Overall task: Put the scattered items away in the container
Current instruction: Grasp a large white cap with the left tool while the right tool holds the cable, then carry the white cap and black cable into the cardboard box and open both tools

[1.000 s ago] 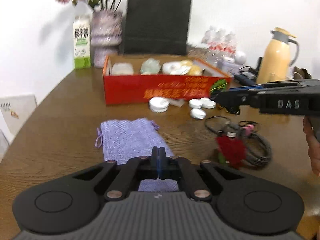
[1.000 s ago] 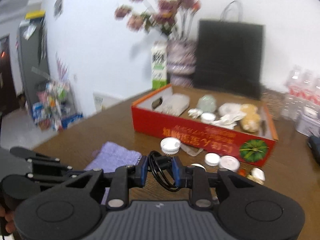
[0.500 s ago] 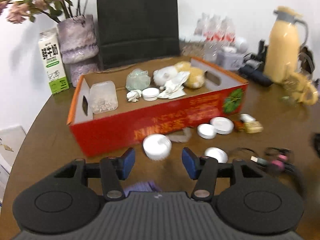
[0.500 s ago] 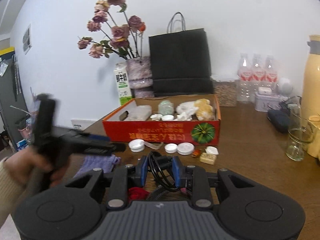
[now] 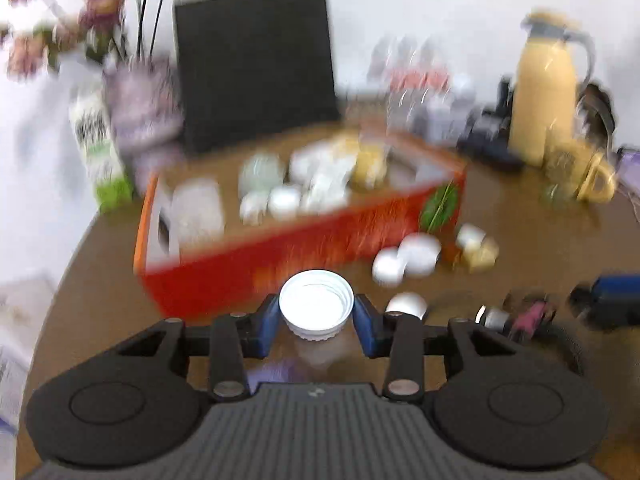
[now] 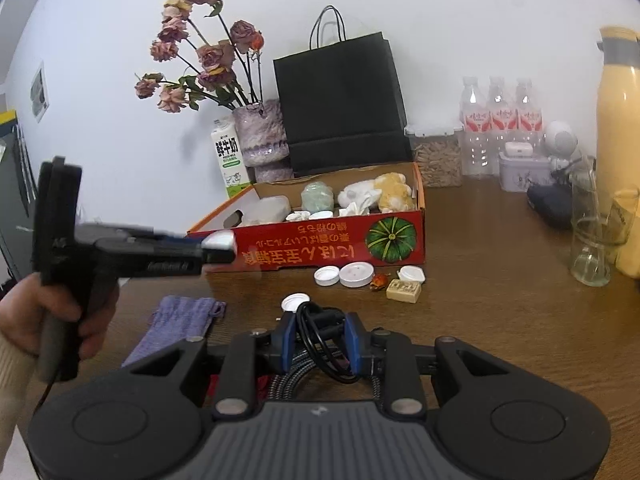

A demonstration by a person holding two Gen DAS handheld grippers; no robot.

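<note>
My left gripper (image 5: 316,320) is shut on a white jar lid (image 5: 316,306) and holds it in front of the red cardboard box (image 5: 304,264); the left view is blurred. In the right wrist view the left gripper (image 6: 216,248) holds the lid just before the box (image 6: 320,246). My right gripper (image 6: 319,338) is shut on a black cable (image 6: 320,340) low over the table. The box holds a plastic tub, a green bundle, tissue and a yellow lump.
Several white lids (image 6: 354,274), a small tan block (image 6: 404,290) and an orange bit lie before the box. A purple pouch (image 6: 176,326) lies at left. A vase, milk carton, black bag (image 6: 340,100), bottles, glass and yellow jug (image 6: 618,140) stand behind.
My left gripper let go of the purple pouch, opened, moved to the box and closed on the white lid. My right gripper keeps holding the cable and has swung to face the box.
</note>
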